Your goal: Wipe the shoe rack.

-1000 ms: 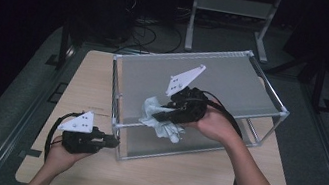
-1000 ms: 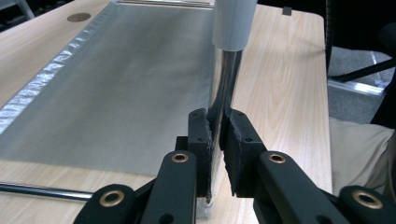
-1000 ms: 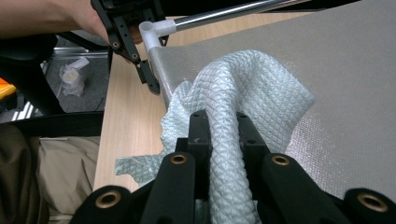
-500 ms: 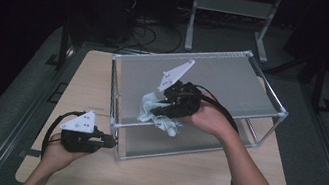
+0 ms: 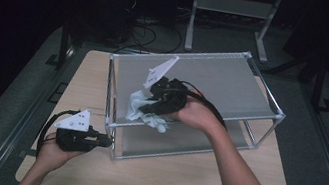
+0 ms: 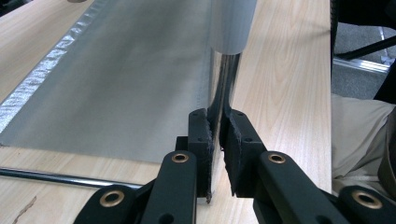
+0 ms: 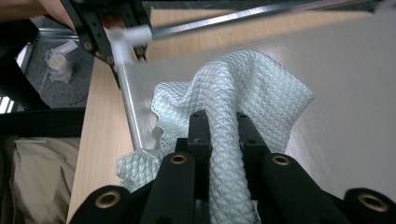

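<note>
- Pale mint waffle-textured cloth (image 7: 243, 93) lies bunched on the top grey mesh panel of the two-tier chrome wire rack (image 5: 263, 96), near the rack's front left corner, with part of it draping over the left edge.
- We see the right gripper (image 5: 152, 106) resting on that top panel, its jaws clamped on a fold of the cloth; in the right gripper view the fabric runs up between the two black jaws and spreads out beyond them.
- We see the left gripper (image 5: 106, 139) low at the rack's front left corner, above the light wooden worktop (image 5: 188, 182).
- In the left gripper view its jaws are pressed together on the rack's shiny upright corner post (image 6: 223, 84), which passes between them.
- The rack stands askew on the worktop, its long sides running diagonally.
- Both forearms enter from the bottom of the high view.
</note>
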`<state>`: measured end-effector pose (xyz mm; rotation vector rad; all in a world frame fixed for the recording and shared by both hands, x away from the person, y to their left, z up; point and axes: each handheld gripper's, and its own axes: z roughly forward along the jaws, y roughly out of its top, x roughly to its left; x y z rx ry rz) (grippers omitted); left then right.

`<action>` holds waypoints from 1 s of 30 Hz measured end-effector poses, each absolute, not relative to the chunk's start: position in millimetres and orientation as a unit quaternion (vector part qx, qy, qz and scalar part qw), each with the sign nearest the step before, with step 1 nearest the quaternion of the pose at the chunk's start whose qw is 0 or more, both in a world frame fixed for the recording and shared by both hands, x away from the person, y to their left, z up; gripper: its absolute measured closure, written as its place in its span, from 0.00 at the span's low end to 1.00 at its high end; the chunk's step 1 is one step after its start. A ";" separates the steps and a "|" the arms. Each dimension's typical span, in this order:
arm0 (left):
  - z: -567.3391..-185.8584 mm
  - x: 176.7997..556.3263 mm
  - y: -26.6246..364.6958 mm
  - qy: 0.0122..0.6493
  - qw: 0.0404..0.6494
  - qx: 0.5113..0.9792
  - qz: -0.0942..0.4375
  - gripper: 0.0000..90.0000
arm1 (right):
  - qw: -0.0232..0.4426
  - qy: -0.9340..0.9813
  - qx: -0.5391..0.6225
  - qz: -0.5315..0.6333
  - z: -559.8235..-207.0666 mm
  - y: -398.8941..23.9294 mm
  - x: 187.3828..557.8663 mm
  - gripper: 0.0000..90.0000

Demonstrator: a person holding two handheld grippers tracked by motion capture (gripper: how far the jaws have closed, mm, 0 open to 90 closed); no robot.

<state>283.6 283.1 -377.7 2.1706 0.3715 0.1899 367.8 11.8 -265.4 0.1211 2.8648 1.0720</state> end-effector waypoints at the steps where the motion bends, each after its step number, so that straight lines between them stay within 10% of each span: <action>1: -377.7 283.6 283.1 0.150 0.449 0.877 0.077 0.90 | 0.037 0.935 0.038 0.351 -265.4 16.2 367.6 0.88; 30: -380.8 279.4 303.0 0.170 0.462 0.866 0.085 0.90 | 0.026 0.935 0.026 0.353 -264.7 44.6 366.2 0.88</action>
